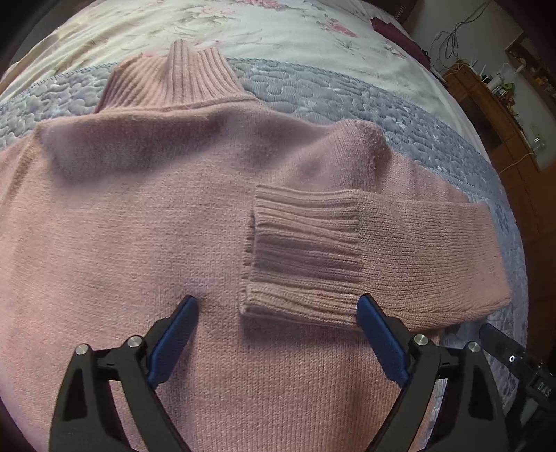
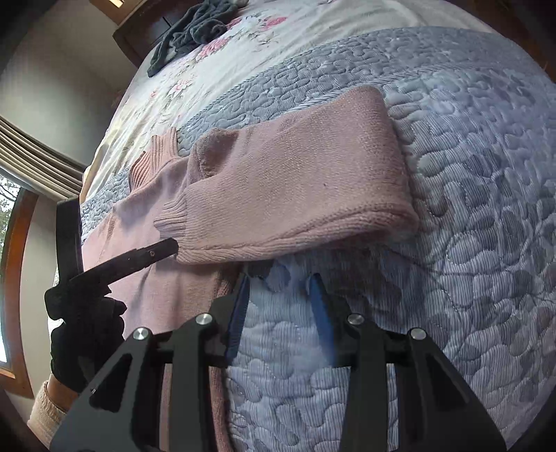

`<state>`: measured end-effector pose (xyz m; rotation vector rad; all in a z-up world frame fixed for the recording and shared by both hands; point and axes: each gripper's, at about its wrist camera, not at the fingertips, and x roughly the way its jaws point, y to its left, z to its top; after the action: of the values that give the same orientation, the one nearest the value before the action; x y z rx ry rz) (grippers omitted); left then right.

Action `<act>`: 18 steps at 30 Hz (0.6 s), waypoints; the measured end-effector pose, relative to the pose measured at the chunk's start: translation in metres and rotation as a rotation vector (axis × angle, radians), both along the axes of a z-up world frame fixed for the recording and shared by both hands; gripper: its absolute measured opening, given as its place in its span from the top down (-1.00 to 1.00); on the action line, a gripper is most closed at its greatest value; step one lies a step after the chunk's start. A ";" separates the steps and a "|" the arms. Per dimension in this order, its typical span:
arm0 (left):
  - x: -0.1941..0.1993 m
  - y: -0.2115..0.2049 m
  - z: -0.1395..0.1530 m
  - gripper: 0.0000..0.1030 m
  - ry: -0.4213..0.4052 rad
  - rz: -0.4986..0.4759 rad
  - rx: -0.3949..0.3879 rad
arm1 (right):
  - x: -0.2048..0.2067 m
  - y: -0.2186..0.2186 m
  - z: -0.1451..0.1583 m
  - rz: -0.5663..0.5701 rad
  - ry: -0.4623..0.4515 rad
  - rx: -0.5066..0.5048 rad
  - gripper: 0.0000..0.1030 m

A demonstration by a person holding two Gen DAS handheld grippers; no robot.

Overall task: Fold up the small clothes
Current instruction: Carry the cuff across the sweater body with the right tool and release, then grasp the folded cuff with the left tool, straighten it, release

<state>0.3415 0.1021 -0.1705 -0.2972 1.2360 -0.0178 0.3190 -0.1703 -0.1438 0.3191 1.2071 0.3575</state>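
A pink knit sweater lies flat on the bed, ribbed collar at the far end. Its right sleeve is folded across the body, with the ribbed cuff lying mid-chest. My left gripper hovers open just above the sweater, its blue pads either side of the cuff's near edge, holding nothing. In the right wrist view the folded sleeve lies across the upper middle. My right gripper is open over the quilt just short of the sleeve's edge, beside the sweater's side hem.
A grey-blue quilted blanket covers the bed over a floral sheet. A dark garment lies at the far end. A wooden shelf unit stands at the right. A black-gloved hand holds the left gripper.
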 end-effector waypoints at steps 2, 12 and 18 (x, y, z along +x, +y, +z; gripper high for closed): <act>0.003 -0.002 0.003 0.04 -0.016 0.005 0.011 | -0.003 -0.003 -0.001 0.000 -0.011 -0.019 0.29; -0.017 0.026 0.048 0.74 -0.155 0.006 -0.040 | -0.004 -0.019 0.011 -0.050 -0.034 -0.036 0.29; -0.033 0.089 0.075 0.75 -0.221 0.100 0.043 | 0.005 -0.021 0.021 -0.082 -0.038 -0.007 0.28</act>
<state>0.3087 0.1909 -0.0956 -0.3109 1.0006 0.0605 0.3238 -0.1910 -0.1229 0.3529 1.1540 0.2875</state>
